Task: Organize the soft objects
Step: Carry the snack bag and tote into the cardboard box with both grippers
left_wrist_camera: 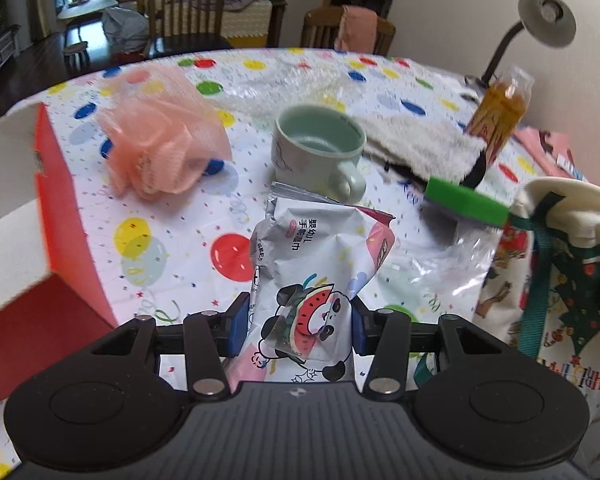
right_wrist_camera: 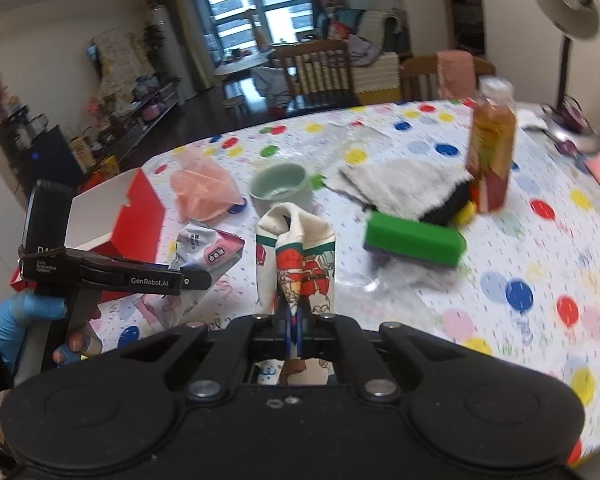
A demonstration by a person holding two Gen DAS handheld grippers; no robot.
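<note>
The left gripper clamps its blue pads against both sides of a wet-wipes pack, a crinkled, glossy foil pouch printed with a panda holding a watermelon slice; the pack stands up out of the jaws above the table. The right gripper is pinched fully together on a Christmas sock, a soft knit piece with a cream cuff and red and green print that rises folded from between the fingers. Beneath both lies a smooth plastic tablecloth dotted with bright balloons and confetti. On it, past the pack, sits a pale green ceramic mug with a rounded handle, and to its left a peach mesh bath pouf, gathered and frilly. A fluffy off-white cloth lies right of the mug, with a green block-shaped sponge just in front of it and a clear bottle of amber drink upright behind. An open red cardboard box with a white inside stands at the left edge. A blue-gloved hand grips the left tool.
</note>
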